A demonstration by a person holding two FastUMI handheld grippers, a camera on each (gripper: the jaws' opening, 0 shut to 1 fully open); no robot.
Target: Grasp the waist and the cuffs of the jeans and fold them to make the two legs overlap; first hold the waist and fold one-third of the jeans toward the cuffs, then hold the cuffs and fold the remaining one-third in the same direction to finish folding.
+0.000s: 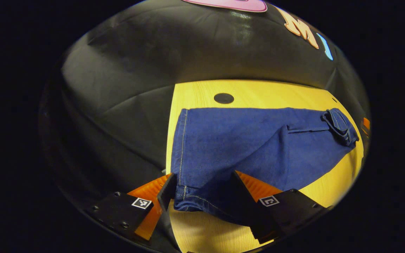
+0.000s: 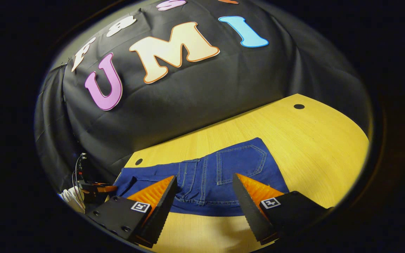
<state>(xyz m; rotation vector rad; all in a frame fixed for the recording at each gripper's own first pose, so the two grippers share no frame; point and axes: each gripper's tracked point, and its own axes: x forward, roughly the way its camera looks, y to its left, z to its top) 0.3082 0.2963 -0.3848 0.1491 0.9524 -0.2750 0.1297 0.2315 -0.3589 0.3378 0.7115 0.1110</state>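
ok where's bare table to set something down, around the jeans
Right gripper view: open wood right of the jeans, out to the dark hole, plus a strip between the waist and the wall cloth. Left gripper view: the table is bare under the cuff; the jeans crowd the middle.

Recording booth: black cloth wall behind bare wooden table.

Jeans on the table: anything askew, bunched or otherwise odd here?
Mostly tidy. The jeans lie flat on the table, but at the waist end a bit of waistband sits rumpled and folded over rather than flat.
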